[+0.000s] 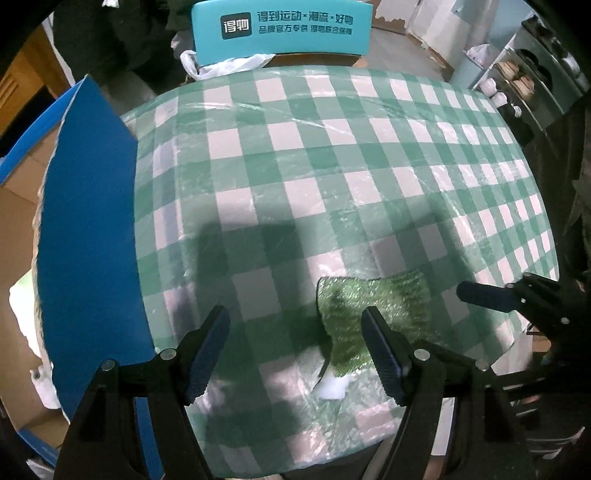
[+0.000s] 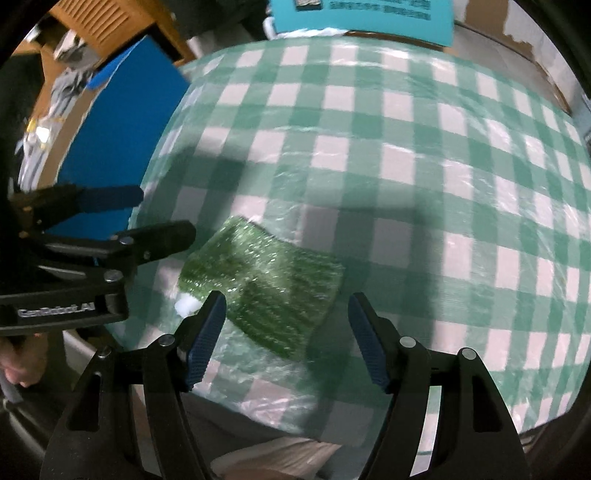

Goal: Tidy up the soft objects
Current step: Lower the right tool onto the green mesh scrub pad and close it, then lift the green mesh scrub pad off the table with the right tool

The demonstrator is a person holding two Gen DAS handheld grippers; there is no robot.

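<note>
A green fuzzy cloth (image 1: 373, 314) lies flat on the green-and-white checked table (image 1: 295, 166), near the front edge, with a small white bit (image 1: 332, 387) at its near corner. My left gripper (image 1: 295, 347) hangs open above the table; its right finger (image 1: 384, 354) overlaps the cloth's left part in the picture, and nothing sits between the pads. In the right wrist view the cloth (image 2: 266, 291) lies under my right gripper (image 2: 286, 314), which is open and above it. The left gripper's fingers (image 2: 166, 236) show at the left of that view, beside the cloth.
A cardboard box with a blue flap (image 1: 88, 221) stands against the table's left side. A teal box (image 1: 280, 29) and a white plastic bag (image 1: 221, 66) sit beyond the far edge. Shelves with jars (image 1: 517, 85) are at the far right. Clear plastic covers the tablecloth.
</note>
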